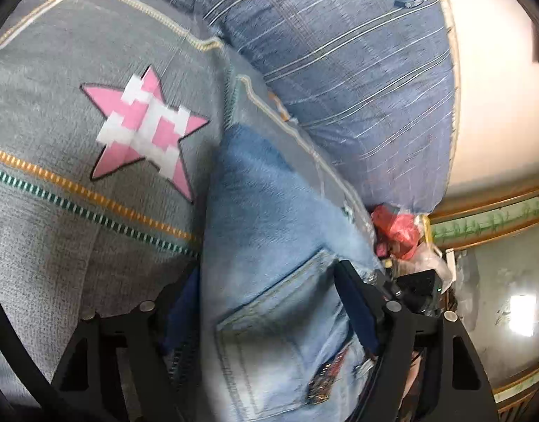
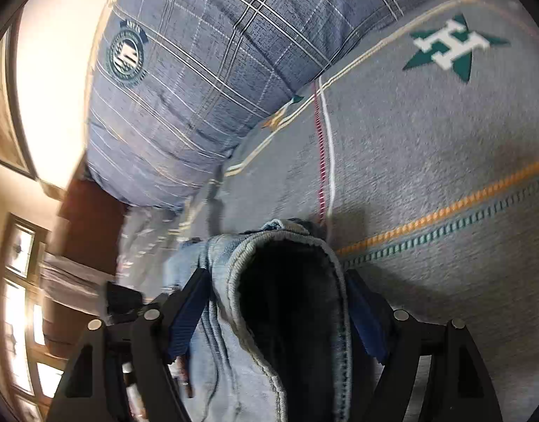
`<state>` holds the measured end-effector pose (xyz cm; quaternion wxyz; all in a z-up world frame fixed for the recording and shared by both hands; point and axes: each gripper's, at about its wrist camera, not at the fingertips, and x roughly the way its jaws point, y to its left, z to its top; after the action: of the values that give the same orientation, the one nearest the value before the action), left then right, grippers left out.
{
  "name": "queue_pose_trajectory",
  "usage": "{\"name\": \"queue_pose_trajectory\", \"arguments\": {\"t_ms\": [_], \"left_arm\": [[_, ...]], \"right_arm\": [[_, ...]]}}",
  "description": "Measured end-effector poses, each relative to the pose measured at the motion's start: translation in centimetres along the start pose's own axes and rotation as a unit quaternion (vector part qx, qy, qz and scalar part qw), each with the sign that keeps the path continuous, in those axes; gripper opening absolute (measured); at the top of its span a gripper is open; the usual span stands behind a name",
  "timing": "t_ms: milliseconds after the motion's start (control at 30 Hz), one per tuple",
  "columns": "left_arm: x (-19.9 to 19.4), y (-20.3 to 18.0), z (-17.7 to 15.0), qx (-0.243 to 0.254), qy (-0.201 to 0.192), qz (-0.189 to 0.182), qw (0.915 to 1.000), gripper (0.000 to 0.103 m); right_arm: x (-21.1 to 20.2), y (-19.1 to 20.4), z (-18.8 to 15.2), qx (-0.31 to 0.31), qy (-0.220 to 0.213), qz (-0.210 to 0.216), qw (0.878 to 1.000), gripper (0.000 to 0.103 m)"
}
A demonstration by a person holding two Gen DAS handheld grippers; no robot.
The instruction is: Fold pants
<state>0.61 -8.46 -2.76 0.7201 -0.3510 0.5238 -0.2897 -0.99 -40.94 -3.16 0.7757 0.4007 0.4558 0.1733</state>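
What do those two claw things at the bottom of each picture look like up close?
Both look alike. The left gripper and right gripper are matte black plastic, with angular triangular cut-out arms, round silver pins at the joints, and two jaws faced with ribbed dark-blue pads. No hands or sleeves show.

Your two wrist cameras look steeply down, close over the jeans (image 1: 269, 246); both share the blue pillow (image 2: 199, 70).

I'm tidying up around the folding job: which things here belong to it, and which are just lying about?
Belongs to the job:
- light blue jeans
- left gripper
- right gripper

Just lying about:
- blue plaid pillow
- grey star-print bedsheet
- red plastic bag
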Motion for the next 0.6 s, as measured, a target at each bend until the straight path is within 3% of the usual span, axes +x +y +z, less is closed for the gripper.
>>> {"name": "queue_pose_trajectory", "arguments": {"t_ms": [133, 267, 367, 433, 600], "left_arm": [[1.0, -0.2, 0.0, 0.002, 0.012, 0.021, 0.9997, 0.076], [1.4, 0.2, 0.1, -0.011, 0.012, 0.008, 0.9998, 0.074], [1.6, 0.1, -0.1, -0.004, 0.009, 0.010, 0.9999, 0.057], [1.4, -0.5, -0.5, 0.014, 0.001, 0.008, 0.9999, 0.043], [-0.7, -1.7, -0.9, 0.057, -0.033, 0.000, 0.9978, 0.033]], "right_arm": [[0.5, 0.1, 0.2, 0.004, 0.013, 0.000, 1.000, 0.079], [0.9, -0.6, 0.3, 0.019, 0.027, 0.015, 0.999, 0.079], [1.1, -0.4, 0.3, 0.008, 0.028, 0.015, 0.999, 0.078], [1.3, 0.1, 0.2, -0.001, 0.027, 0.020, 0.999, 0.067], [0.3, 2.6, -0.5, -0.057, -0.001, 0.033, 0.998, 0.043]]}}
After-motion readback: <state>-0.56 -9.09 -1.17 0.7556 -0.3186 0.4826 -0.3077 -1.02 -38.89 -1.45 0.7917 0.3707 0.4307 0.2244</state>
